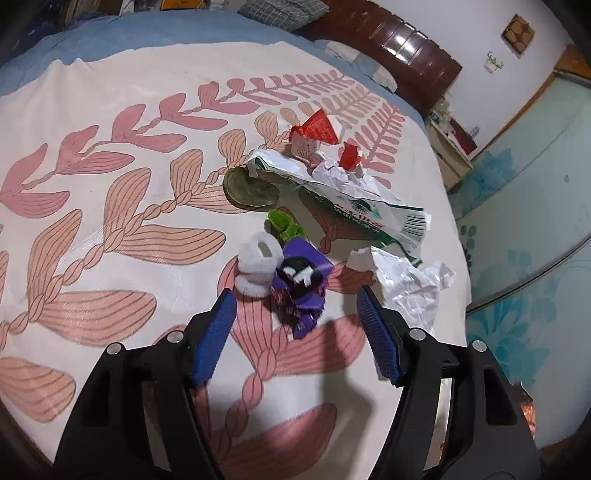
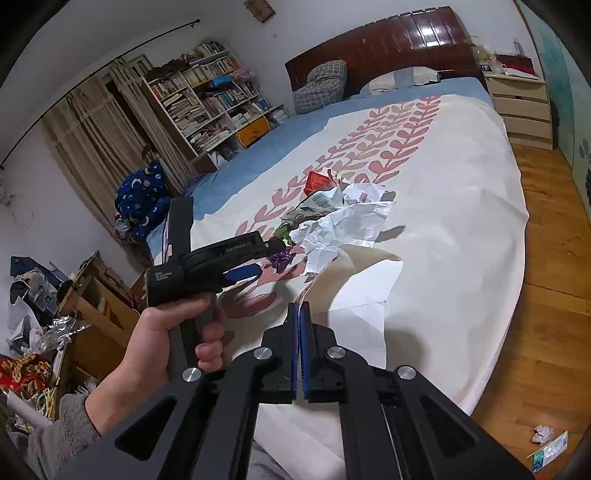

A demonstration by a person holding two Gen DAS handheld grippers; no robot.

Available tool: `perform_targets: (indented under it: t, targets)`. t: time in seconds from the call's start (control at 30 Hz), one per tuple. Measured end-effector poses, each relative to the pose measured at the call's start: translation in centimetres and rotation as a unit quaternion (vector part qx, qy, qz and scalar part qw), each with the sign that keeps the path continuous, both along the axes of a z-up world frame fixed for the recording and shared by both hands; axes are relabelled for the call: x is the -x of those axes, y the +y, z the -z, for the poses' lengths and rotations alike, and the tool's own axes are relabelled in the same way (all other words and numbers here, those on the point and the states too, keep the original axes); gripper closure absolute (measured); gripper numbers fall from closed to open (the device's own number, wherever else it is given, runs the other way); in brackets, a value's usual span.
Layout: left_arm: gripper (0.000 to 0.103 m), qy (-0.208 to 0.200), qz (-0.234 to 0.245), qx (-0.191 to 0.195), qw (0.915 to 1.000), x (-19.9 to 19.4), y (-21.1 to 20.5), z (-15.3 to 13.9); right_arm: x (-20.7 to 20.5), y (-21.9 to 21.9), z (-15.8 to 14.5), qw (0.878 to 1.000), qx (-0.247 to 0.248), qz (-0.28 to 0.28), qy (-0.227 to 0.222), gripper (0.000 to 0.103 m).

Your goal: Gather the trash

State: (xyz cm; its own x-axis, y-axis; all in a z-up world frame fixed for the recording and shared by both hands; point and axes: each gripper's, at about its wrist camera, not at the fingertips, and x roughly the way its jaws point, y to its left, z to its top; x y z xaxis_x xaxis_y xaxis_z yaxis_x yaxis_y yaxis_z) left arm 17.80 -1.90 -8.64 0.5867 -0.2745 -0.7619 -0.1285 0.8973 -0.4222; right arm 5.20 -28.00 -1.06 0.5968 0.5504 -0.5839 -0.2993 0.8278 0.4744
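Leaf-patterned bedspread (image 1: 110, 229) under purple wrapper (image 1: 301, 291), crumpled paper (image 1: 410, 288), red carton (image 1: 314, 134), white fluff (image 1: 256, 264).

L wrist cam: we look steeply down, close over the white leaf-print bedspread (image 1: 122, 229). R wrist cam: further back, shallower, facing the dark wooden headboard (image 2: 388, 35). Both share the crumpled white paper (image 1: 413, 288) (image 2: 343, 229).

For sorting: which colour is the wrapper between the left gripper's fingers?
Purple wrapper, clearest in the left wrist view.
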Motion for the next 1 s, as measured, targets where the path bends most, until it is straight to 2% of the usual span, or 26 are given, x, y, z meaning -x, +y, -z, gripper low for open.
perform_targets:
  t: [0.07, 0.13, 0.17, 0.4, 0.57, 0.83, 0.87, 0.9, 0.93, 1.0]
  targets:
    - [0.036, 0.008, 0.000, -0.004, 1.0000, -0.9, 0.0, 0.3, -0.1, 0.2, 0.2, 1.000, 0.002, -0.002, 0.002, 0.100]
    - [0.056, 0.014, 0.003, -0.009, 0.9999, -1.5, 0.0, 0.5, -0.2, 0.4, 0.4, 1.000, 0.004, -0.004, 0.005, 0.100]
    - [0.074, 0.020, 0.008, -0.008, 0.9997, -1.7, -0.1, 0.7, -0.2, 0.4, 0.5, 1.000, 0.005, -0.004, 0.005, 0.100]
    - [0.074, 0.009, 0.010, 0.007, 0.9999, 0.1, 0.3, 0.1, 0.2, 0.2, -0.1, 1.000, 0.004, 0.000, -0.001, 0.100]
    - [0.074, -0.010, 0.025, -0.014, 0.9995, 3.7, 0.5, -1.3, 1.4, 0.2, -1.0, 1.000, 0.001, -0.003, -0.011, 0.099]
    - [0.072, 0.002, 0.027, 0.005, 0.9996, 5.1, 1.6, -0.7, 3.1, 0.3, -1.8, 1.000, 0.005, -0.011, -0.016, 0.099]
    - [0.068, 0.001, 0.029, 0.009, 0.9995, 5.2, 1.6, -0.6, 3.2, 0.3, -1.8, 1.000, 0.006, -0.011, -0.016, 0.099]
    - [0.059, -0.002, 0.032, 0.016, 0.9994, 5.3, 1.5, -0.6, 3.2, 0.3, -1.8, 1.000, 0.005, -0.010, -0.016, 0.100]
    - [0.055, -0.006, 0.036, 0.020, 0.9991, 5.2, 1.3, -0.6, 3.3, 0.2, -1.8, 1.000, 0.005, -0.010, -0.015, 0.100]
    - [0.048, -0.008, 0.043, 0.003, 0.9990, 5.2, 0.5, -0.8, 3.3, 0.2, -1.8, 1.000, 0.005, -0.008, -0.015, 0.100]
